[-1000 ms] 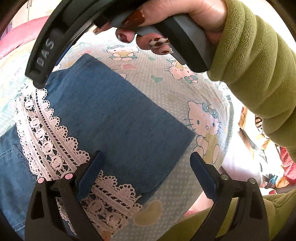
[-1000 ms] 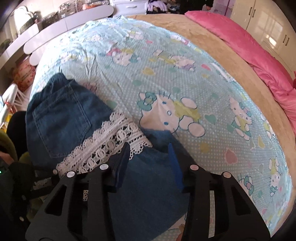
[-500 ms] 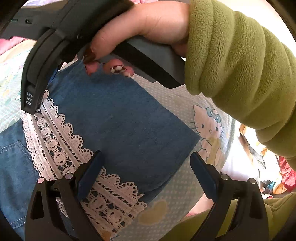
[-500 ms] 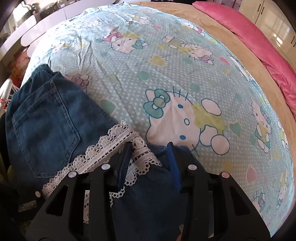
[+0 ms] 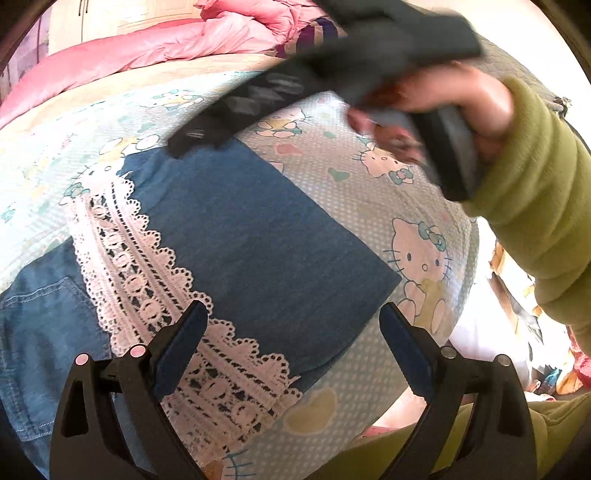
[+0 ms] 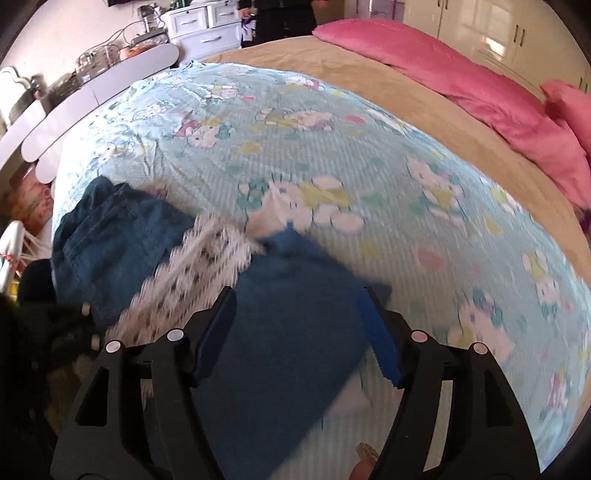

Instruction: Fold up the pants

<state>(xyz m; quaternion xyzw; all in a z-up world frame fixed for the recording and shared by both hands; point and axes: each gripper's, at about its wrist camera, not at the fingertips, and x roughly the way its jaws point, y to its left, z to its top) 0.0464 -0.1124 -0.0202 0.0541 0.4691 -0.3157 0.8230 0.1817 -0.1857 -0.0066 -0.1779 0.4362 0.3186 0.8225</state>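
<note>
Blue denim pants (image 5: 258, 236) with a white lace hem band (image 5: 147, 280) lie folded on the Hello Kitty bedsheet (image 5: 424, 229). My left gripper (image 5: 291, 332) is open and empty, hovering over the lace and the near edge of the fold. The right gripper shows in the left wrist view as a blurred black tool (image 5: 280, 92) held by a hand in a green sleeve, above the pants' far edge. In the right wrist view my right gripper (image 6: 299, 325) is open and empty above the folded denim (image 6: 288, 325), with the lace (image 6: 199, 266) and back pocket part to its left.
A pink duvet (image 6: 461, 81) lies along the far side of the bed on a tan blanket (image 6: 369, 74). White drawers (image 6: 207, 26) and a scalloped shelf (image 6: 74, 107) stand past the bed's left edge. Clutter lies on the floor at the bed's right (image 5: 535, 332).
My right gripper has opened wide, let go of the pants and lifted back from them, moving fast enough to blur. The left gripper has stayed open in place.
</note>
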